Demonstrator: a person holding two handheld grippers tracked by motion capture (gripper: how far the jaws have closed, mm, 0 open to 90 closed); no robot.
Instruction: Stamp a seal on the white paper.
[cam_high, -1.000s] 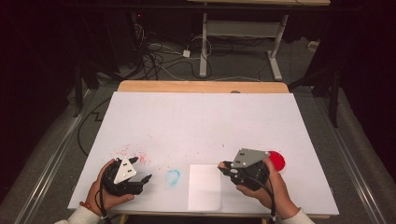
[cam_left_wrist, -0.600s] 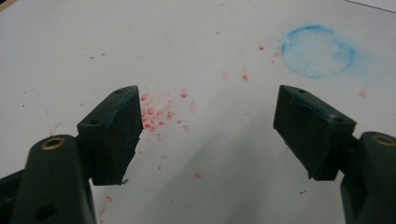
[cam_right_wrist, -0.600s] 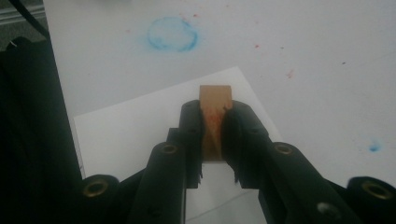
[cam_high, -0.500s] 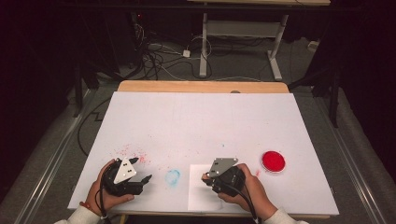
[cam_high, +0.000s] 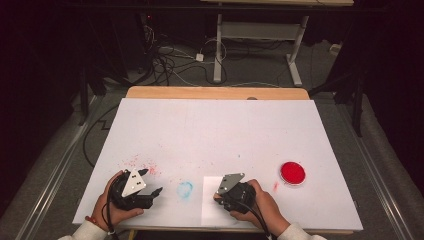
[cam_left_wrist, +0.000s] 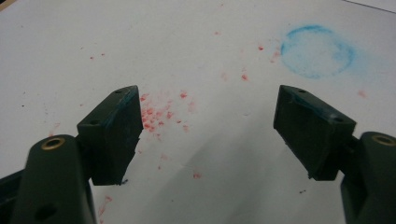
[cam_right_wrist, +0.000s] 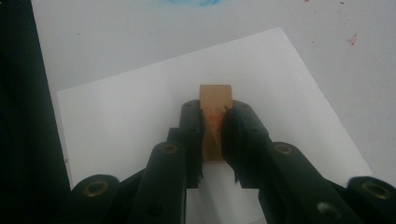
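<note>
My right gripper (cam_right_wrist: 214, 112) is shut on a small wooden block (cam_right_wrist: 215, 100) with reddish marks on its side. It holds the block low over a white paper sheet (cam_right_wrist: 116, 121) near the table's front edge. From the high view, that gripper (cam_high: 220, 196) sits over the sheet's (cam_high: 209, 212) right part, with the person's hand behind it. A round red ink pad (cam_high: 292, 172) lies to its right. My left gripper (cam_high: 152, 182) rests at the front left, its jaws wide apart (cam_left_wrist: 208, 107) with nothing between them.
A blue ring stain (cam_high: 184, 189) (cam_left_wrist: 319, 51) marks the white table top (cam_high: 215, 130) between the two grippers. Red speckles (cam_left_wrist: 161, 114) lie under the left gripper. Cables and desk legs stand on the floor beyond the far edge.
The right gripper has moved left from beside the red ink pad to over the paper sheet and sunk lower, block still in its jaws. The left gripper has stayed put.
</note>
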